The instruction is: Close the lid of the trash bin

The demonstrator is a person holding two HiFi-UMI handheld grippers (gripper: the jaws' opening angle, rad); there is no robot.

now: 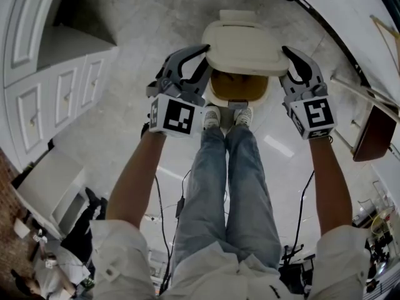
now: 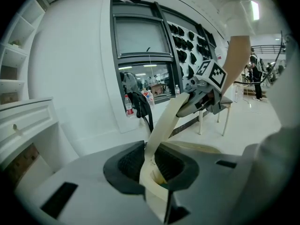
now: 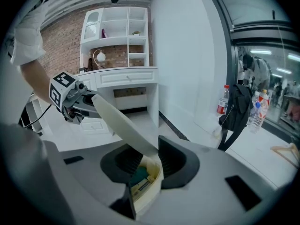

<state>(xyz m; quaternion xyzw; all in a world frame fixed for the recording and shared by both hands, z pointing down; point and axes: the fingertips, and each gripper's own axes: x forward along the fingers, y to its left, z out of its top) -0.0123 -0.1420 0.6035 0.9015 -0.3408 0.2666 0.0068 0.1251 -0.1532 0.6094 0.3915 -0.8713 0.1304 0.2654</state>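
A cream trash bin (image 1: 240, 94) stands on the floor just ahead of the person's shoes. Its cream lid (image 1: 244, 47) is raised and tilted over the opening, whose brownish inside shows beneath. My left gripper (image 1: 201, 60) is shut on the lid's left edge, my right gripper (image 1: 289, 59) on its right edge. In the left gripper view the lid (image 2: 164, 121) runs thin between the dark pads (image 2: 129, 163) towards the other gripper (image 2: 206, 83). The right gripper view shows the lid (image 3: 119, 118) slanting up from the pads (image 3: 173, 161) to the left gripper (image 3: 70, 97).
White panelled cabinets (image 1: 56, 99) line the left side. A wooden frame and a brown panel (image 1: 374, 130) stand at the right. Cables (image 1: 164, 230) trail on the floor behind the legs. A black bag (image 3: 236, 111) and bottles (image 3: 224, 100) sit by the white wall.
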